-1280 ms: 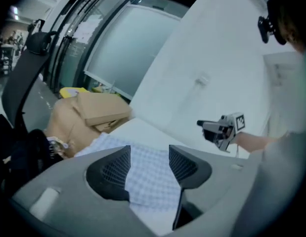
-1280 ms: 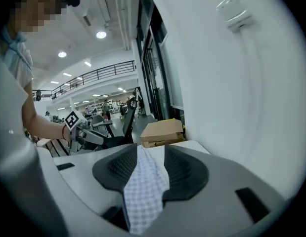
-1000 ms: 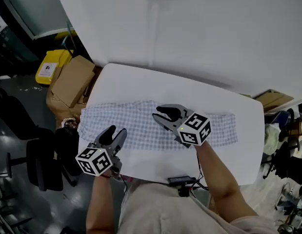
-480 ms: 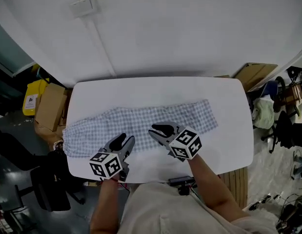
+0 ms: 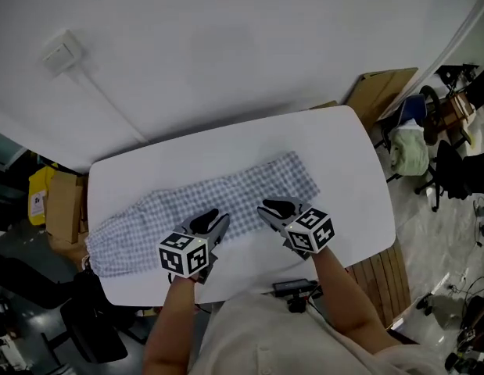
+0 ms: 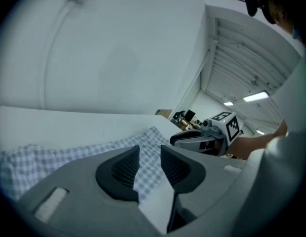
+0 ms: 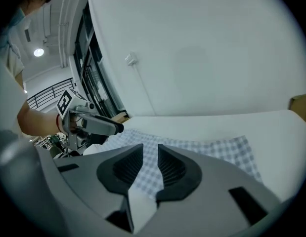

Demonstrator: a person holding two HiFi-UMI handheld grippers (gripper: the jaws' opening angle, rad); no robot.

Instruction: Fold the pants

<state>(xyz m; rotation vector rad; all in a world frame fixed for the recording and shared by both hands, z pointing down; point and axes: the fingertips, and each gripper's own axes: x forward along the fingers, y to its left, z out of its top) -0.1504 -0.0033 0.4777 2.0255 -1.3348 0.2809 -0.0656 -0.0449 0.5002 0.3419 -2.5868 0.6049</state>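
Lying lengthwise across the white worktop (image 5: 347, 158), the blue-and-white checked pants (image 5: 226, 192) reach from its left end, where the fabric bunches at the edge, to a flat end right of the middle. The left gripper (image 5: 211, 218) hovers over the pants' near edge. Its jaws have just been closing and stand at a narrow gap with nothing between them; checked cloth shows beyond. The right gripper (image 5: 273, 208) is near it, also at the near edge, and its jaws have likewise been closing to a narrow, empty slit. Both grippers point toward the wall and tilt downward. Whether either tip touches the cloth cannot be told.
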